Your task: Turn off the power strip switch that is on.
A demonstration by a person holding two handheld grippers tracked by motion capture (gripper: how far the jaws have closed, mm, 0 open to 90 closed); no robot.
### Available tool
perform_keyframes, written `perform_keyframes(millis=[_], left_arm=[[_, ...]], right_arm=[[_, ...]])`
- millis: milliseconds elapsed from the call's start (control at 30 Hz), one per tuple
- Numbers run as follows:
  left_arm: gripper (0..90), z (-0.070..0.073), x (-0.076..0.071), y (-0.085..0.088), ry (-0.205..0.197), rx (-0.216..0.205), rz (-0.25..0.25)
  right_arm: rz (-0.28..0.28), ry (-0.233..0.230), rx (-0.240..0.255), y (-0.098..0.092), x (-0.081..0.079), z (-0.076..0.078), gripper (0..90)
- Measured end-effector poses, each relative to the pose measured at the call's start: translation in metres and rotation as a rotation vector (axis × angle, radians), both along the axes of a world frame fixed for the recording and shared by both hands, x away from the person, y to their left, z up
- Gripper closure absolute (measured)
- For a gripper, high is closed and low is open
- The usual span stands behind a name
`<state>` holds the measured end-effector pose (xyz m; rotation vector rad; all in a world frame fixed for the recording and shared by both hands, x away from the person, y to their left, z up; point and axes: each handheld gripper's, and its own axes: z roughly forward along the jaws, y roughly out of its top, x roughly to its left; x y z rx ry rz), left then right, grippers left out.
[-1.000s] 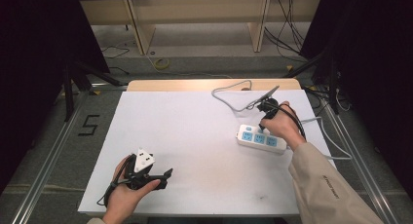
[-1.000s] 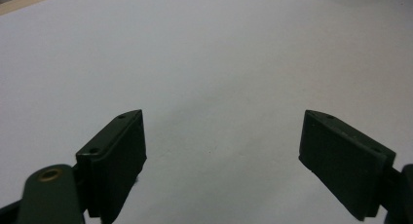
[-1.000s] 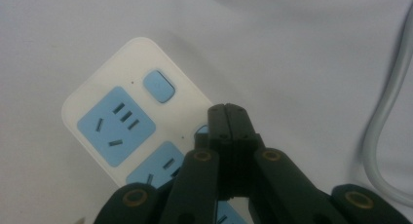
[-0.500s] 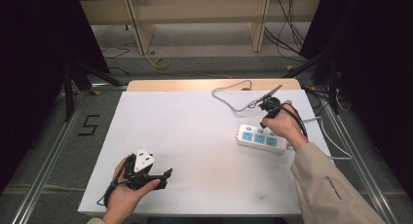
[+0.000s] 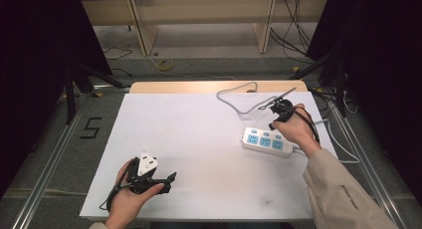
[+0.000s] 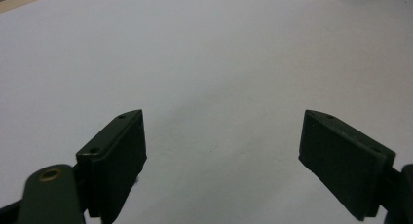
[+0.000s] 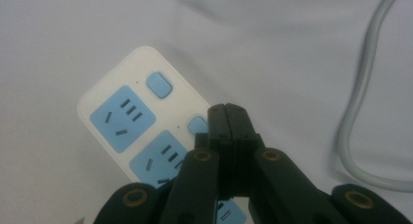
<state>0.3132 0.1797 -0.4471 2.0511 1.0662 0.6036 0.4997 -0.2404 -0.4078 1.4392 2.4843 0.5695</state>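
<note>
A white power strip (image 5: 267, 142) with blue sockets lies on the right of the white table (image 5: 199, 129). My right gripper (image 5: 273, 125) points down over its left end. In the right gripper view the strip (image 7: 126, 112) lies below the shut jaws of the right gripper (image 7: 227, 112), with nothing between them. Their tips sit beside the second blue switch (image 7: 197, 125); whether they touch it I cannot tell. My left gripper (image 5: 169, 183) rests at the table's front left, open. In the left gripper view the left gripper (image 6: 224, 151) has only bare table between its jaws.
The strip's grey cable (image 5: 234, 97) loops toward the table's back edge and shows at the right of the right gripper view as the same grey cable (image 7: 360, 97). Wooden shelving (image 5: 199, 10) and loose cables stand on the floor behind the table.
The right hand has shifted slightly above the power strip. The left hand has kept still.
</note>
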Motion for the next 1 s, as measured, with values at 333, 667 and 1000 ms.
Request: perform_keyframes(millis=[333,667,1000], left_arm=[[16.9,0.000,0.000,0.000,0.002,0.001,0.003],[16.9,0.000,0.000,0.000,0.001,0.001,0.003],[16.9,-0.001,0.000,0.000,0.004,0.001,0.004]], right_arm=[[0.003,-0.031,0.027,-0.006,-0.008,0.005,90.0],[0.021,-0.073,0.058,-0.006,-0.022,0.014,90.0],[0.042,-0.102,0.063,-0.006,-0.032,0.018,90.0]])
